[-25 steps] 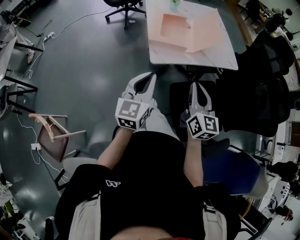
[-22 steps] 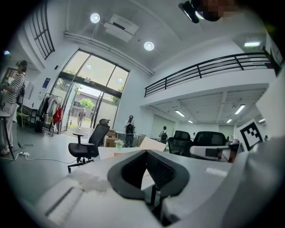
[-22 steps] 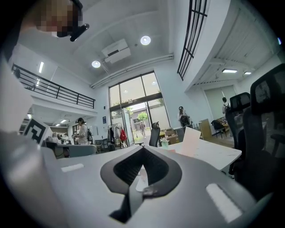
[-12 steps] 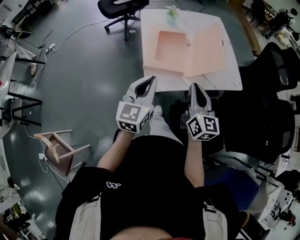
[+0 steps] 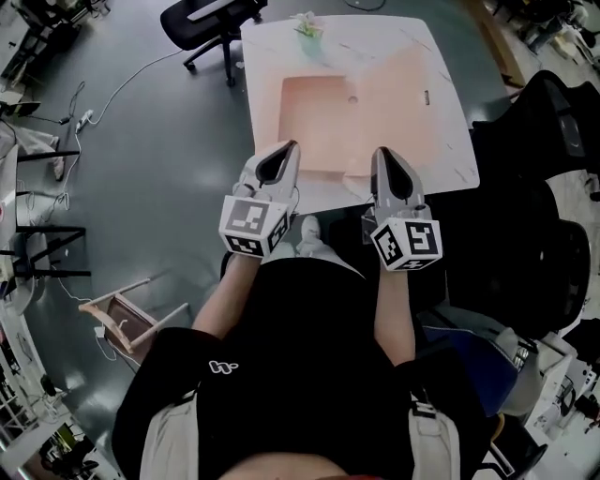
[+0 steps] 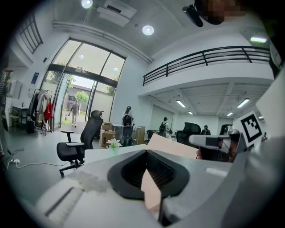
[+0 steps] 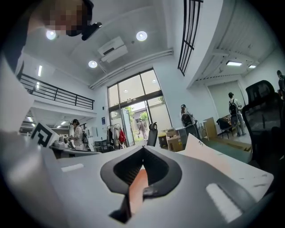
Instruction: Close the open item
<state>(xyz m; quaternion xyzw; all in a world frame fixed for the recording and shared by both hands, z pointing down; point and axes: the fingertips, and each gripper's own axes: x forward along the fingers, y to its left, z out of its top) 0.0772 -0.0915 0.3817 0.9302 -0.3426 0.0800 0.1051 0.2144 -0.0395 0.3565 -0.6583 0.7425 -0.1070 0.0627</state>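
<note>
The pale pink shallow cardboard box [image 5: 317, 120] lies open on the white square table [image 5: 265, 58], towards the table's near edge. Its tray sits on the left and its wide flat lid [image 5: 405, 94] is folded out to the right, so the inside faces up. Just beyond the box, at the far edge of the table, stands a small white flower in a pale green vase [image 5: 307, 25]. The left gripper [image 5: 292, 146] reaches in over the near edge of the tray and the right gripper [image 5: 381, 151] over the near edge of the lid. Both point away from the person towards the table. On each, the jaws are closed tip to tip with nothing clamped between them; the pink seen through the gap behind the tips is the box beyond. A black swivel office chair [image 5: 201, 22] stands at the table's far left corner on the grey floor. Further black chairs [image 5: 553, 122] crowd the right side. A wooden chair with a brown seat [image 5: 122, 317] lies tipped over at the left.
</note>
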